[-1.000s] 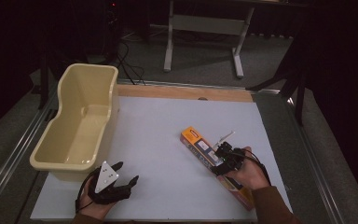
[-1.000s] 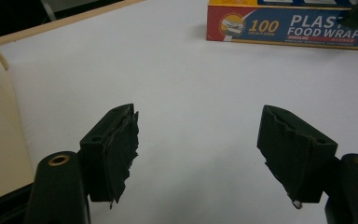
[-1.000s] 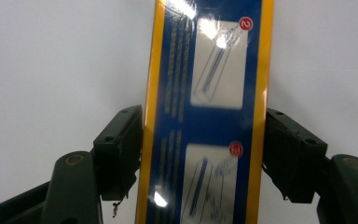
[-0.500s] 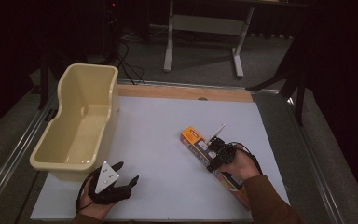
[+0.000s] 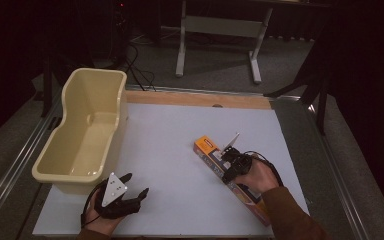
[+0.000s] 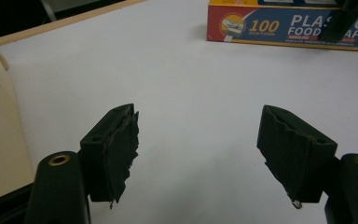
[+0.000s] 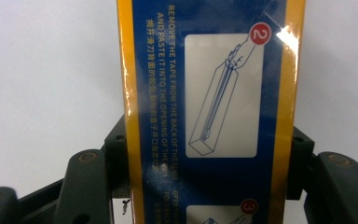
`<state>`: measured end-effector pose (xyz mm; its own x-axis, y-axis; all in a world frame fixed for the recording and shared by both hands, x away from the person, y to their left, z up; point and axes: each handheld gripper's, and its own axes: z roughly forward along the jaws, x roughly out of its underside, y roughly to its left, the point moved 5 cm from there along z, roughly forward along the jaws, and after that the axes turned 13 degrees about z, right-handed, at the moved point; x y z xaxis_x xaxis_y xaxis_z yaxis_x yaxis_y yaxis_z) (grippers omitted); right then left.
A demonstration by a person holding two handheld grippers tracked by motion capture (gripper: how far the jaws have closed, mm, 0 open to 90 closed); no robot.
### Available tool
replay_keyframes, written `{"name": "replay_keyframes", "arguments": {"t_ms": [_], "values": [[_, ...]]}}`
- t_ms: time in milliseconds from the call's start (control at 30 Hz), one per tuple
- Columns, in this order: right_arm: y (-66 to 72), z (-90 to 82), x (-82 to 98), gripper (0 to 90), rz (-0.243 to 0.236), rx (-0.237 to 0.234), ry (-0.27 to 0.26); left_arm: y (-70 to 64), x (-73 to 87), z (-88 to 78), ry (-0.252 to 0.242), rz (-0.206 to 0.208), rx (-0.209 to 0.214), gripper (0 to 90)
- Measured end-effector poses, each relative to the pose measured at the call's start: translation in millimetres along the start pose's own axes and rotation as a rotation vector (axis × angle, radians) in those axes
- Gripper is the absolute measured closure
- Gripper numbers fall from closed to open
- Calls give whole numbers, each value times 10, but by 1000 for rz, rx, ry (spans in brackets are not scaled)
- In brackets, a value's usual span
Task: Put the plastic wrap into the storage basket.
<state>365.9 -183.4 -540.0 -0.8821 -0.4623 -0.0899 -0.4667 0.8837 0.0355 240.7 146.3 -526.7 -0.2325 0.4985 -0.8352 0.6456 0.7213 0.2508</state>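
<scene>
A long blue and orange box of plastic food wrap point(image 5: 207, 150) lies flat on the white table top point(image 5: 170, 135), at its right side. My right gripper point(image 5: 228, 167) comes down over the box's middle. In the right gripper view the box point(image 7: 205, 93) runs up between the jaws of my right gripper point(image 7: 209, 163); they have just been closing and their pads touch both long sides. My left gripper point(image 5: 136, 184) rests open near the front left, close to the tub. In the left gripper view the left gripper point(image 6: 200, 149) has only bare table between its jaws, and the box point(image 6: 279, 25) lies farther off.
A cream plastic tub point(image 5: 120, 115) stands empty along the left side of the table; its wall point(image 6: 0, 121) is just beside my left gripper. A wooden strip point(image 5: 195, 98) marks the far edge. Metal rails run along both sides, with a stand's legs on the floor beyond.
My right hand has slid a little left along the box toward its middle, and the grey plate on it has tipped up. The left gripper has stayed still.
</scene>
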Motion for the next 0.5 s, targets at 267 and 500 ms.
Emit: {"name": "replay_keyframes", "arguments": {"t_ms": [267,500], "values": [[56,-28,27,394,6,-82,11,4,0,0,-1,-1,-3,284],[95,-111,11,394,18,-137,-14,5,-1,-1,-1,-2,-3,284]]}}
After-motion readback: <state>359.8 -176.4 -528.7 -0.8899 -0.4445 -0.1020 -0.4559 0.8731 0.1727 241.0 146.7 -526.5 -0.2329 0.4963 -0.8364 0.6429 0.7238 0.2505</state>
